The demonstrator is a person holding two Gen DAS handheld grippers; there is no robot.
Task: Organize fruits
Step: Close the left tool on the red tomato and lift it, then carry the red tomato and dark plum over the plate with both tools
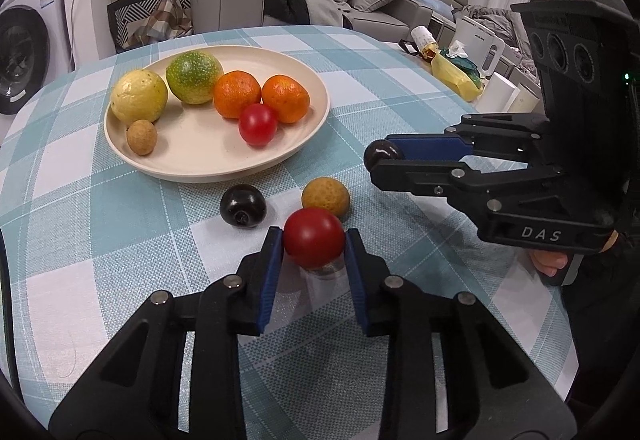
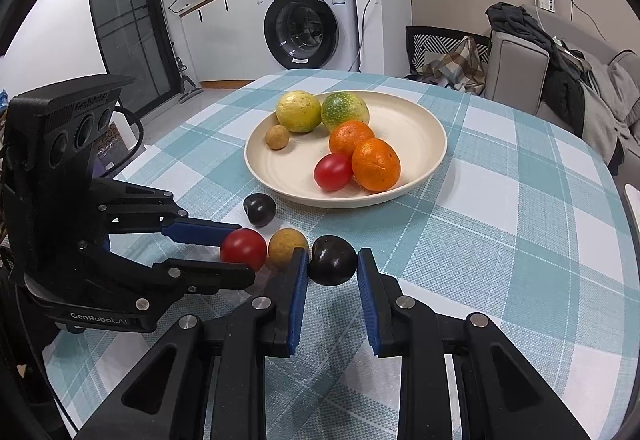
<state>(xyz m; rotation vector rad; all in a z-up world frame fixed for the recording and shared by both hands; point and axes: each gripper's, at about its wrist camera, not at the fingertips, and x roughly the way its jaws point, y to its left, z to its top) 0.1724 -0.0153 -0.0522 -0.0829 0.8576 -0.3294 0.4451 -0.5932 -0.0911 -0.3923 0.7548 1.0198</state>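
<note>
Worktop (image 1: pixel 400 80) with checked cloth carries plate (image 1: pixel 168 164), landmark, 6 fruits on it. Left hand-held gripper (image 1: pixel 314 240) near plate's front rim, pads narrowed onto red tomato (image 1: pixel 314 236). Right hand-held gripper (image 2: pixel 332 260) beside plate, closed round dark plum (image 2: pixel 332 260). 2nd plum (image 1: pixel 243 205) and tan fruit (image 1: pixel 326 196) loose just off rim. Risk: smooth round fruit squirting from pads, rolling off worktop; arms colliding at plate

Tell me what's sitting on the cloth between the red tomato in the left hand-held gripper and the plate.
A dark plum and a tan round fruit, shown in the left wrist view.
</note>
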